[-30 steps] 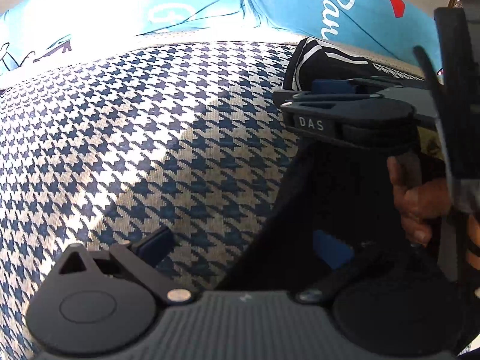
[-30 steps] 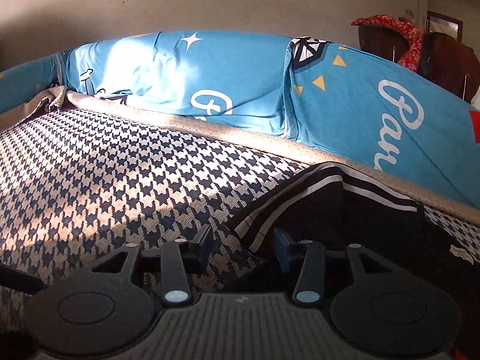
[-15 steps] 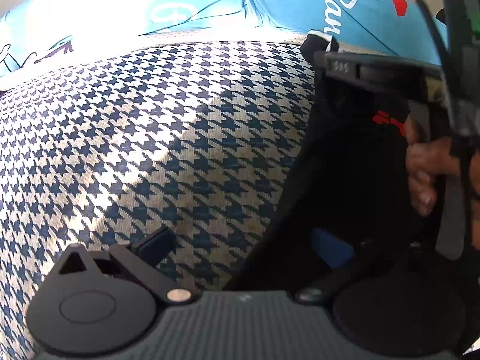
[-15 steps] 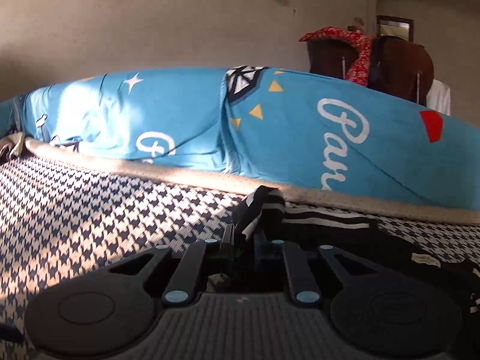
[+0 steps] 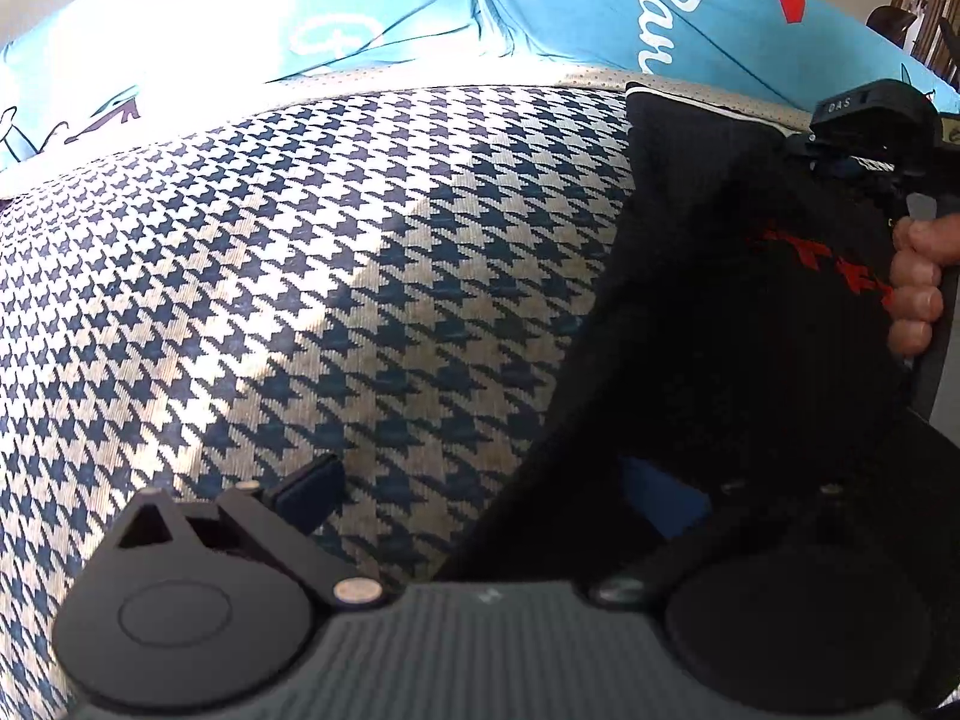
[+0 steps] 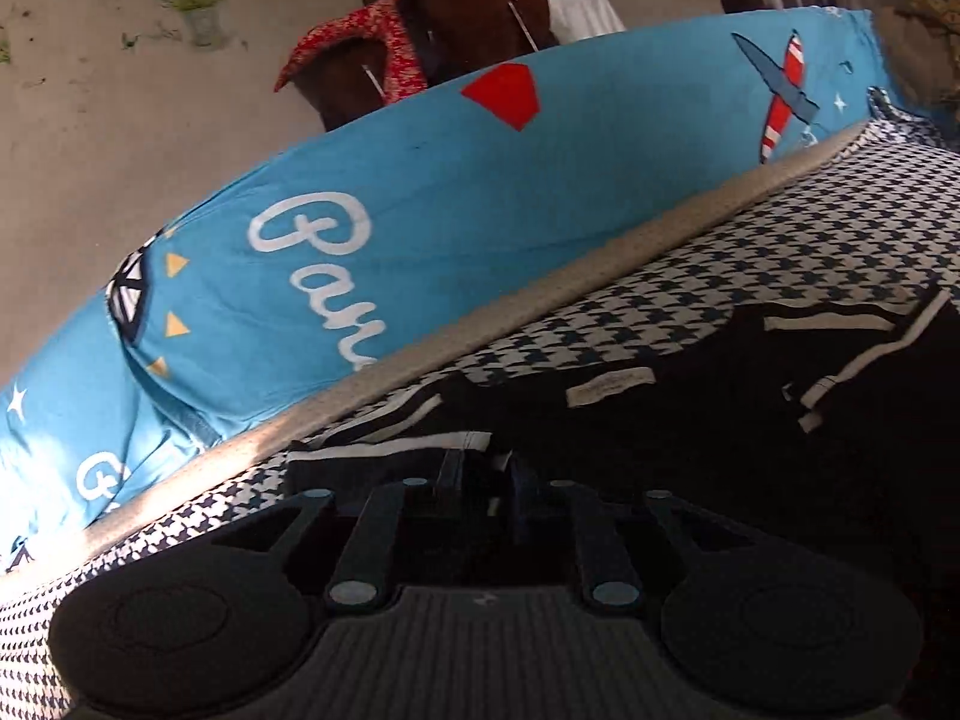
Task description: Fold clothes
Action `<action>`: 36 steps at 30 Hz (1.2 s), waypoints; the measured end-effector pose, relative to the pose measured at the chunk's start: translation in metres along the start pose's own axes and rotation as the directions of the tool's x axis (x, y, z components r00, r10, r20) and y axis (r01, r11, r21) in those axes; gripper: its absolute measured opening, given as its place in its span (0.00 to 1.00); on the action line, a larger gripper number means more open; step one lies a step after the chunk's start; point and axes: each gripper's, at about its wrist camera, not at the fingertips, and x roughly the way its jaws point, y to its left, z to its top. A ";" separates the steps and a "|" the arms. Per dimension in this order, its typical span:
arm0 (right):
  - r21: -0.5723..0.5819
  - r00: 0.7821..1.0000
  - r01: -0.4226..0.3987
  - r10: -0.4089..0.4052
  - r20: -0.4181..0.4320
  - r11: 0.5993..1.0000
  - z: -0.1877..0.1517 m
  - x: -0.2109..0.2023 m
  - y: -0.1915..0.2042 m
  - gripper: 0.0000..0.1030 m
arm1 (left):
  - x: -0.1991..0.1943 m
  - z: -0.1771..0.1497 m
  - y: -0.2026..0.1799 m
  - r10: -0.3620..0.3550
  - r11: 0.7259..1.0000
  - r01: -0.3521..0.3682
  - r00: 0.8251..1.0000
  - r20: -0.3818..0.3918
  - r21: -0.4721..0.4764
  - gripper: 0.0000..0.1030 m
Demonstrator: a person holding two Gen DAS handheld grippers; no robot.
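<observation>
A black garment [image 5: 720,312] with red lettering and white-striped trim lies at the right of a houndstooth cover [image 5: 300,270]. My left gripper [image 5: 480,498] is open, its fingers wide apart; the left finger [image 5: 306,489] rests over the cover and black cloth drapes over the right one. In the right wrist view, my right gripper [image 6: 486,471] is shut on the striped edge of the garment [image 6: 690,432], which spreads away to the right with a white label showing. From the left wrist view, the right gripper [image 5: 840,163] holds that edge up at the far right, a hand [image 5: 915,288] on its handle.
Blue printed cushions [image 5: 600,12] line the far edge of the cover behind a beige piping strip [image 6: 540,300]. Beyond the cushions [image 6: 450,192] stands a brown chair [image 6: 480,6] with a red cloth on it, against a plain wall. The houndstooth cover [image 6: 810,240] stretches wide to the left.
My right gripper went from open around the striped edge to shut on it, then lifted and swung it rightward. The left gripper stayed open in place.
</observation>
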 end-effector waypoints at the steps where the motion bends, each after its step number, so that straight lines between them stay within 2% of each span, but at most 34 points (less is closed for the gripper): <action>1: 0.016 1.000 0.011 -0.011 0.001 1.000 0.001 -0.001 -0.004 0.26 | 0.000 0.000 0.000 0.004 1.000 -0.004 1.000 0.002 0.001 1.00; 3: 0.041 1.000 -0.006 0.005 0.017 0.999 0.005 -0.006 -0.009 0.34 | 0.001 0.001 -0.001 0.013 1.000 -0.013 1.000 0.004 0.004 1.00; 7: 0.000 0.999 -0.032 0.032 0.022 0.999 0.007 -0.017 -0.008 0.37 | 0.000 0.002 -0.001 0.036 0.999 -0.036 0.999 0.009 -0.005 1.00; 12: -0.096 0.996 -0.070 0.064 -0.066 0.993 -0.005 -0.023 -0.001 0.37 | 0.003 0.004 0.001 0.076 0.997 -0.076 0.997 0.017 -0.019 1.00; 15: -0.134 0.986 -0.121 0.103 -0.131 0.984 -0.016 -0.027 0.006 0.37 | 0.004 0.006 0.003 0.102 0.995 -0.102 0.994 0.023 -0.025 1.00; 21: -0.050 0.955 -0.203 0.186 -0.232 0.978 -0.040 -0.022 0.008 0.38 | 0.009 0.015 0.008 0.122 0.992 -0.121 0.992 0.026 -0.034 1.00; 26: -0.028 0.956 -0.213 0.202 -0.212 0.977 -0.045 -0.025 0.015 0.38 | 0.014 0.013 0.007 0.136 0.991 -0.135 0.990 0.035 -0.023 1.00; 30: -0.126 0.967 -0.200 0.174 -0.187 0.972 -0.053 -0.030 0.029 0.38 | 0.014 0.012 0.006 0.144 0.989 -0.143 0.989 0.039 -0.021 1.00; 31: -0.164 0.971 -0.190 0.161 -0.174 0.968 -0.056 -0.031 0.034 0.36 | 0.012 0.011 0.006 0.147 0.989 -0.146 0.988 0.041 -0.017 1.00; 33: -0.215 0.976 -0.179 0.146 -0.160 0.960 -0.060 -0.034 0.040 0.19 | 0.010 0.010 0.006 0.152 0.988 -0.152 0.987 0.044 -0.011 1.00; 34: -0.230 0.977 -0.177 0.143 -0.156 0.957 -0.061 -0.034 0.043 0.18 | 0.010 0.011 0.006 0.154 0.988 -0.154 0.987 0.045 -0.010 1.00; 36: -0.243 0.979 -0.173 0.139 -0.151 0.955 -0.062 -0.037 0.044 0.10 | 0.010 0.011 0.006 0.157 0.988 -0.157 0.986 0.047 -0.009 1.00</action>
